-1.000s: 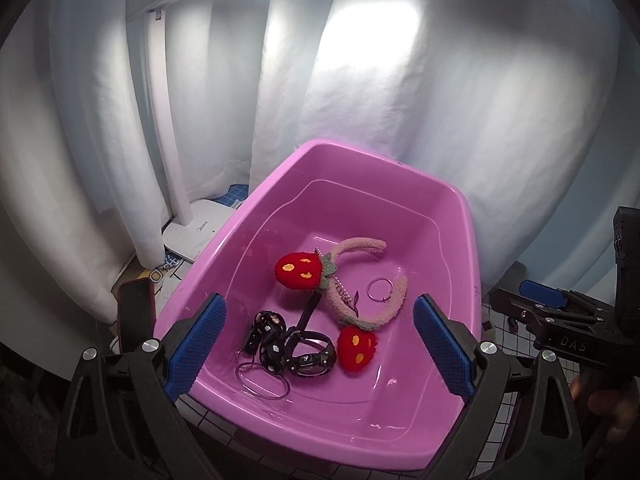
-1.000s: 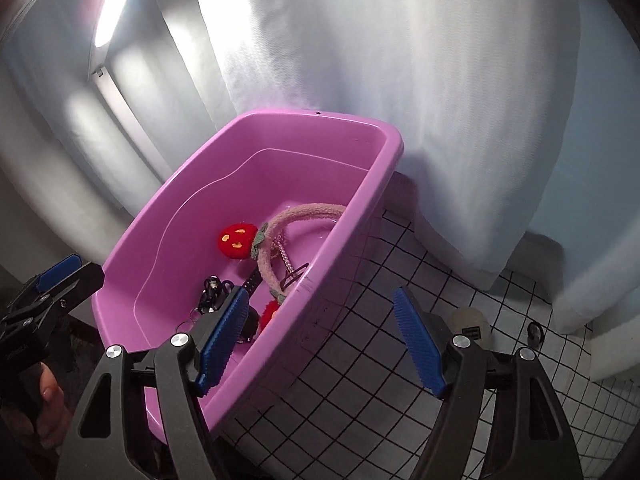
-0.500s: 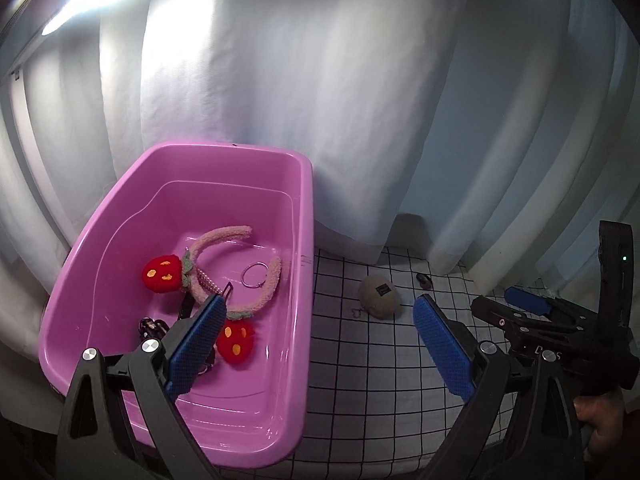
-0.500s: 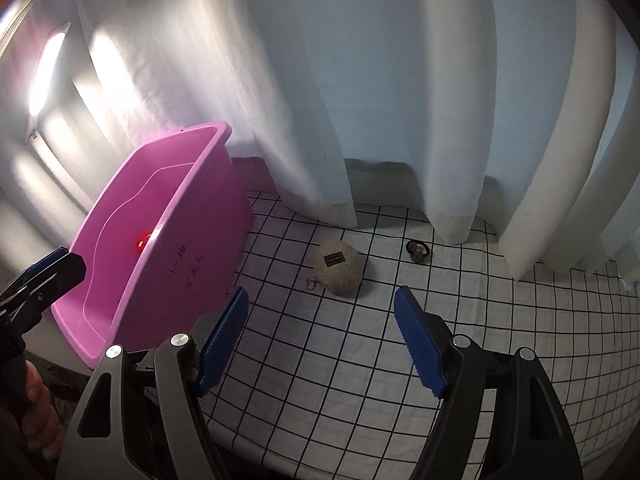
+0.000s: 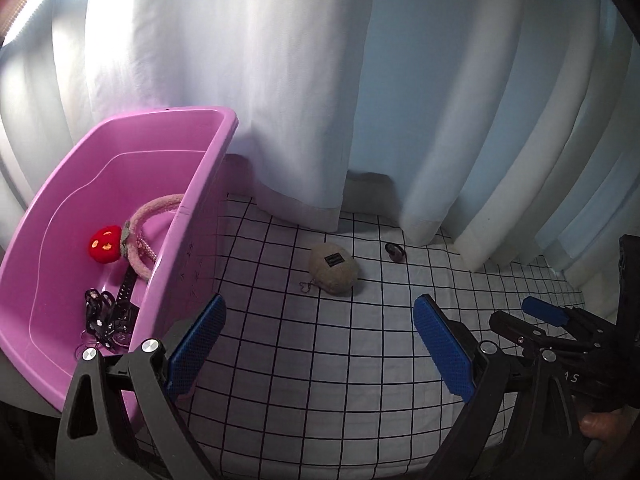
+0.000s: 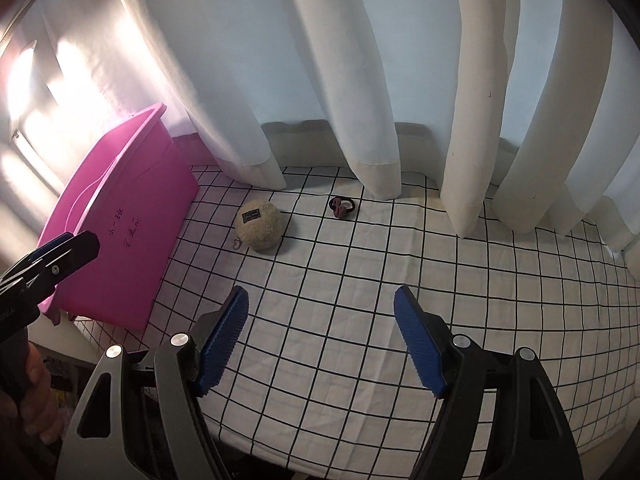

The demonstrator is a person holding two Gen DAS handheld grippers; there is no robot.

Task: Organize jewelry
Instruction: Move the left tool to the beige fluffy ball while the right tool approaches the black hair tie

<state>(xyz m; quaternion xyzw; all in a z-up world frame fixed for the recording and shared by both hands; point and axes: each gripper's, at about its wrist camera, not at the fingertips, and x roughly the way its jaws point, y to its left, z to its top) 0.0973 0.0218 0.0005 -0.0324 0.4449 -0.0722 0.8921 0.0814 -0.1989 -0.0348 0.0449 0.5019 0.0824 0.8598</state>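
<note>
- Beige fuzzy plush ball with a small black label and a short metal bead chain [image 6: 260, 225]: lies on the cloth ahead of the right gripper and slightly to its left, just beside the tub but apart from it. Judged light, soft and squashy; the pile should give good friction. Best taken across its rounded middle, since the thin chain at its near-left side looks too fine to pinch reliably.
- Small dark hair tie with a pinkish knot [image 6: 341, 207]: ahead of the right gripper, beyond the ball and near the curtain hem. Judged limp, very light and low-lying; a pinch at the knotted lump seems surest.
- Pink rectangular plastic tub [image 5: 224, 136]: ahead-left of the left gripper, smooth, glossy and rigid, with handwriting on its side wall.
- Pink fluffy headband with red felt strawberries [image 5: 138, 236]: inside the tub; springy arc, soft covering.
- Black strappy pieces [image 5: 106, 316]: tangled in the tub's near end; detail too small to tell.
- Left gripper [image 5: 318, 346]: blue ribbed pads spread wide, nothing between them.
- Right gripper [image 6: 320, 340]: jaws likewise wide apart and empty, above bare cloth.
- White cloth with black grid lines [image 6: 480, 280]: flat, slightly wrinkled, under both grippers.
- White pleated curtain [image 6: 360, 80]: hangs behind everything, hems touching the cloth.
</note>
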